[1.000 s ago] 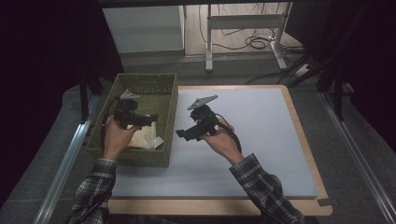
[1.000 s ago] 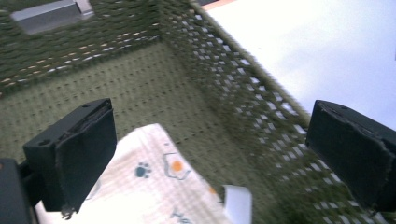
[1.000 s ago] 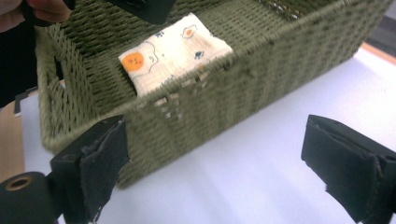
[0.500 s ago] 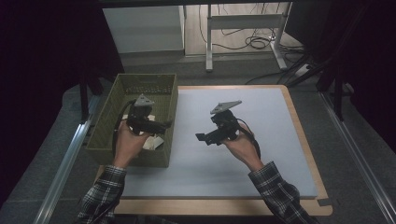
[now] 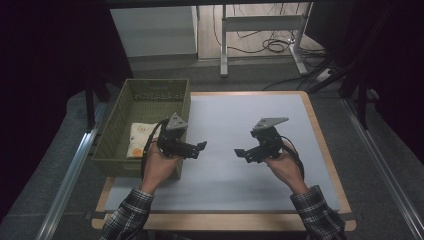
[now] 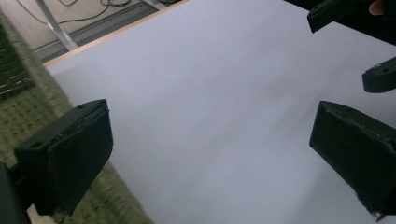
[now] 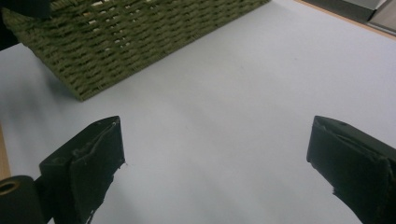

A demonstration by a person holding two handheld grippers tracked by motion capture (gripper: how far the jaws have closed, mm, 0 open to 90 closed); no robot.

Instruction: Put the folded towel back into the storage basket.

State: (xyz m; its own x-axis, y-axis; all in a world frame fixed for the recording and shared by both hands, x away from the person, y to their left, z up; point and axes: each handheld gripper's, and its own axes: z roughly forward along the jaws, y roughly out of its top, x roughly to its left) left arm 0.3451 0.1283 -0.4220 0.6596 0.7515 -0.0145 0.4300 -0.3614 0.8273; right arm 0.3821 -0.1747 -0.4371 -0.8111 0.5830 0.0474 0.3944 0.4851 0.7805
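A green woven basket stands at the table's left, and a white cloth with orange prints lies inside it. My left gripper hovers just right of the basket over the white mat, open and empty. My right gripper faces it from the right, also open and empty. In the left gripper view the jaws stand wide apart above bare mat, with the basket's weave at the left. In the right gripper view the gripper spans bare mat, and the basket wall lies ahead.
The mat lies on a wooden tabletop with its rim showing at the right and front. Metal rails run along the floor on both sides. A white cabinet and a desk frame with cables stand beyond the table.
My left gripper has come out of the basket and moved right over the mat, leaving the cloth inside. My right gripper has shifted right and toward the near edge.
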